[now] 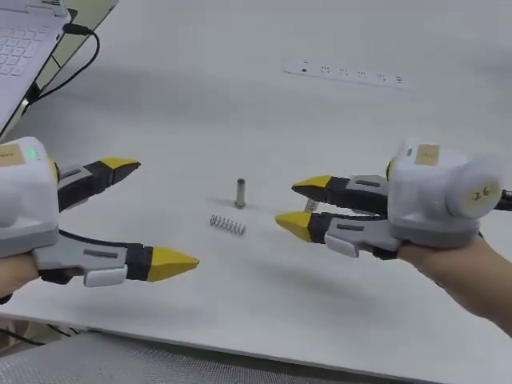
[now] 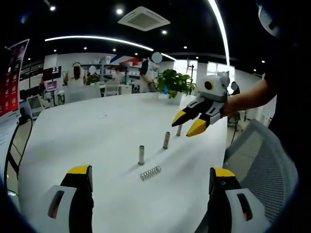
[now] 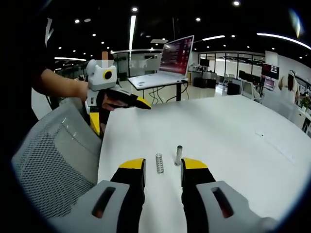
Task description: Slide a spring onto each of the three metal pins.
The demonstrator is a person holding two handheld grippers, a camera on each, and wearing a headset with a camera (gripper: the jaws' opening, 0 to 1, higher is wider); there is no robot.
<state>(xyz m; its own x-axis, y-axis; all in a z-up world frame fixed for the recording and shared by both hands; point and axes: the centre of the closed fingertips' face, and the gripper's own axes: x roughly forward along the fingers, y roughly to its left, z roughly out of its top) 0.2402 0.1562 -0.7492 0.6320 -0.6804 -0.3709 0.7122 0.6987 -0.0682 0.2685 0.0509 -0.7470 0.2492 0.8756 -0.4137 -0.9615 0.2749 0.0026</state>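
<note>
1. Two grippers are in our hands above the white table [image 1: 264,104]. Their tips point at each other.
2. Our left gripper [image 1: 156,212] is open very wide. Nothing is between its jaws.
3. Our right gripper [image 1: 300,204] is open only part of the way. It has nothing in it either.
4. One spring [image 1: 227,225] lies flat on the table in the space between the two grippers. It touches neither of them.
5. One bare pin [image 1: 240,193] stands up straight just beside the spring, on the side away from us.
6. In the left gripper view we see two more pins further off, close by the tips of our right gripper. The nearer pin [image 2: 166,140] looks ribbed, like a spring is around it. It is too small for us to be sure. The far pin [image 2: 179,130] stands just past it, right by the yellow tips.
7. In the right gripper view the spring and the bare pin show just past the tips of the jaws. The spring is in line with the gap, and the bare pin is a bit to one side.
8. Far past both grippers we see a laptop [image 1: 24,40] at one corner of the table and a power strip [image 1: 344,74] lying flat.
9. Beside our left gripper, at the table's edge, is a grey mesh chair [image 3: 53,160].
</note>
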